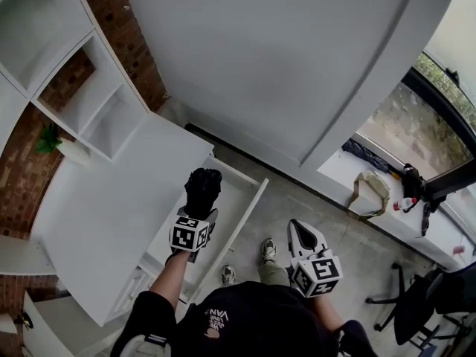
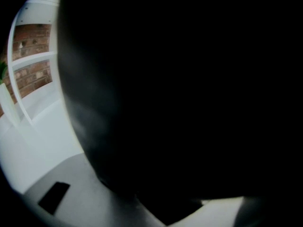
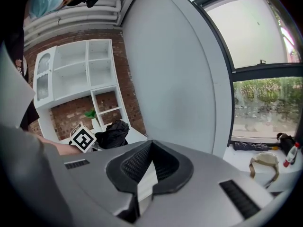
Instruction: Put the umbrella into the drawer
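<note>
While the head view looked steeply down, a white tabletop (image 1: 104, 207) stood against a red brick wall (image 1: 111, 10), with white open shelves (image 1: 93, 103) rising behind it and a small green plant (image 1: 47, 140) near its back edge. Below the tabletop's front, a white drawer (image 1: 247, 214) stood pulled out over the grey floor (image 1: 320, 207). The left gripper (image 1: 201, 216) was clamped around the black folded umbrella (image 1: 203, 188), which hung over the back part of the open drawer; whether it touched the drawer could not be told. The right gripper (image 1: 300, 230) hung apart from it over the floor, near the person's shoes, with its jaws together and nothing between them. A broad white wall panel (image 1: 282, 58) ran toward a window ledge (image 1: 338, 171) that carried a beige object, a dark cloth and a small bottle, and a dark office chair (image 1: 416, 311) stood in the lower right corner.

From the left gripper view, the umbrella's black fabric filled nearly everything. Only a strip at the left showed brick, white shelf edges and the pale tabletop, with one grey jaw below.

From the right gripper view, the grey jaws met with only a thin slit between the black pads. Beyond them the umbrella sat in the other gripper before the shelves and the plant, and a tall window (image 3: 255, 32) showed greenery outside.
</note>
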The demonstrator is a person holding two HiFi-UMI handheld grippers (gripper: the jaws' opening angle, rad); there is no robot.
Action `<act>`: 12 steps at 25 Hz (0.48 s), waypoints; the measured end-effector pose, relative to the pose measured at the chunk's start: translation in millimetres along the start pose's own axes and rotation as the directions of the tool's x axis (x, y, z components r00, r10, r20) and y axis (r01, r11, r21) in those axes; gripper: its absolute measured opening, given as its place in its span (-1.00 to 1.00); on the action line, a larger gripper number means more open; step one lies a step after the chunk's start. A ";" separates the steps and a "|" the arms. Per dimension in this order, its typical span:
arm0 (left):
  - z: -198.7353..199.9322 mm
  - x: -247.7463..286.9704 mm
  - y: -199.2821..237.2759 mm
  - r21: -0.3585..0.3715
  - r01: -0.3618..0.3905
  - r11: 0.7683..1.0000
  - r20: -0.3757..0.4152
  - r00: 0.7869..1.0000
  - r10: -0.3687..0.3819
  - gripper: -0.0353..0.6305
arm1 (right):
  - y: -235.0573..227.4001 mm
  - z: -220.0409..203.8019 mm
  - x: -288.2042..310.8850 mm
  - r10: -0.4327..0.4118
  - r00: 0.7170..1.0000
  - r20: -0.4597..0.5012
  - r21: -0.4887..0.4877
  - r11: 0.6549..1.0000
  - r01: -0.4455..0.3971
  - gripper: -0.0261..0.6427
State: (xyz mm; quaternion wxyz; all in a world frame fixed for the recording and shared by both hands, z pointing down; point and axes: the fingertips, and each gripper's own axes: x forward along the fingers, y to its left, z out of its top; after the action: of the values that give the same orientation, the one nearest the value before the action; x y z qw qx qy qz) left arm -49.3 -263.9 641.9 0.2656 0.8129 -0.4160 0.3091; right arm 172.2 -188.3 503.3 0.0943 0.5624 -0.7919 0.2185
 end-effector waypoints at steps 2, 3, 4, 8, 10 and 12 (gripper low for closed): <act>-5.2 17.9 2.5 -0.021 -0.002 1.000 -0.012 1.000 0.001 -0.24 | -8.5 -2.2 3.2 -0.009 1.000 -0.011 0.007 1.000 0.009 -0.93; -8.2 27.0 3.2 -0.032 -0.003 0.999 -0.018 1.000 0.003 -0.24 | -13.0 -2.9 4.5 -0.013 1.000 -0.015 0.010 1.000 0.013 -0.93; -11.9 35.8 4.1 -0.042 -0.007 0.999 -0.026 1.000 0.006 -0.24 | -17.0 -3.6 5.7 -0.017 1.000 -0.020 0.013 1.000 0.017 -0.93; -27.6 68.2 9.0 -0.066 -0.025 0.997 -0.072 0.997 0.020 -0.24 | -29.6 -6.5 12.5 -0.025 0.999 -0.041 0.017 1.000 0.026 -0.93; -34.6 82.4 12.2 -0.084 -0.031 0.996 -0.098 0.995 0.022 -0.24 | -34.9 -7.6 17.3 -0.027 0.998 -0.051 0.017 0.999 0.028 -0.93; -42.0 94.2 16.8 -0.115 -0.040 0.993 -0.123 0.992 0.025 -0.24 | -38.9 -8.6 22.9 -0.028 0.998 -0.061 0.015 0.999 0.029 -0.93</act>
State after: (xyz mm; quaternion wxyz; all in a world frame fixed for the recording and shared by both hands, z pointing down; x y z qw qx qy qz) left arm -31.6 -291.8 740.9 0.3327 0.7687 -0.4297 0.3373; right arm 199.6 -214.5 529.3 0.1168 0.5675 -0.7788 0.2403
